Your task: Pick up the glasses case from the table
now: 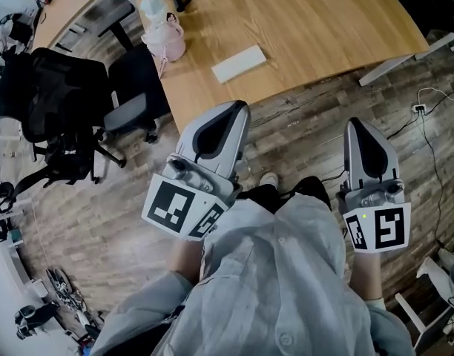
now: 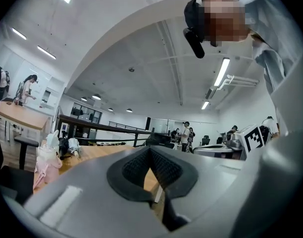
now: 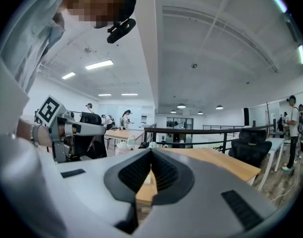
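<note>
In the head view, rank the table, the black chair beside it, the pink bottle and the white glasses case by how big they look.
1. wooden table
2. black chair
3. pink bottle and white glasses case: these look about alike, so unranked.

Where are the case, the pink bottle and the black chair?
case (image 1: 239, 63), head view, middle of its top face.
pink bottle (image 1: 166, 41), head view, its body.
black chair (image 1: 62, 95), head view, its backrest.

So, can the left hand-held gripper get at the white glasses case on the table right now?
Probably yes. The glasses case lies on bare table near the edge, the pink bottle apart from it, nothing between it and the left hand-held gripper. The shut jaws must open first.
</note>
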